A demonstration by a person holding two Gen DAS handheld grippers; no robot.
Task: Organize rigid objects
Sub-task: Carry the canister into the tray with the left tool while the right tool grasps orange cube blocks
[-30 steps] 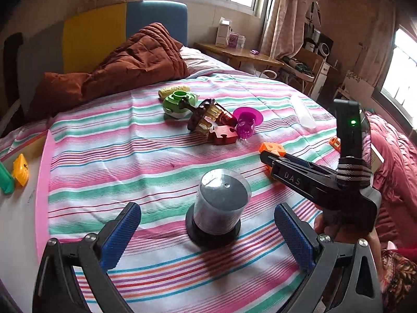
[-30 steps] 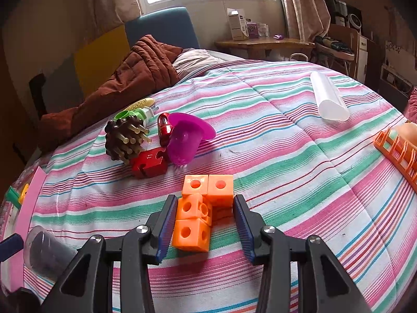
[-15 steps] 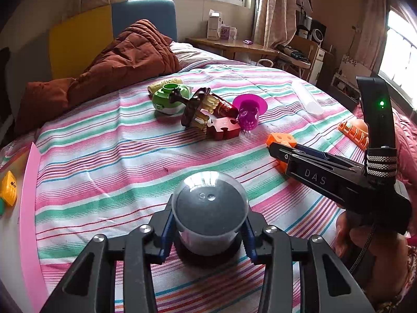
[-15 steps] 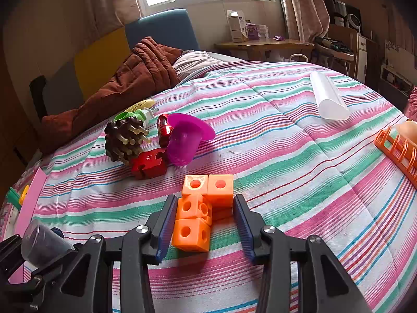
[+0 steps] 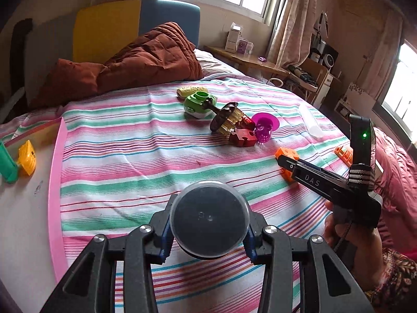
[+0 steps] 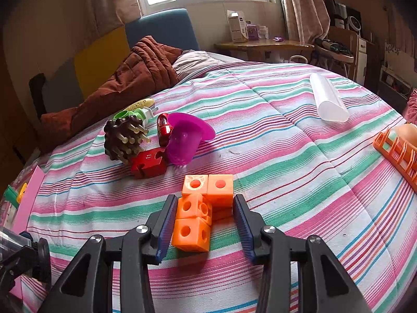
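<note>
Left claw [image 5: 208,232] is clamped on a clear lidded canister [image 5: 209,219], its blue pads pressed against both sides; the dark contents cannot be made out. The canister is held above the near part of the striped bedspread [image 5: 135,161]. Right claw [image 6: 203,221] sits partly spread around a cluster of orange linking cubes [image 6: 202,210] resting on the bedspread; the left pad is touching or almost touching the cubes, while the right pad stands apart from them.

Beyond the cubes lies a heap of toys: a red puzzle-shaped block [image 6: 148,163], a magenta perforated cup [image 6: 186,138] on its side, a brown spiky piece [image 6: 125,138], a red toy car [image 6: 163,128] and a green toy [image 5: 199,104]. A translucent white tube [image 6: 328,99] lies well apart to the right, and an orange rack [image 6: 396,154] sits at the right edge. A brown quilt [image 5: 135,62] is bunched at the headboard.

In the left view, the person's right hand [image 5: 357,237] grips the right tool's handle, which reaches level toward the cubes.
</note>
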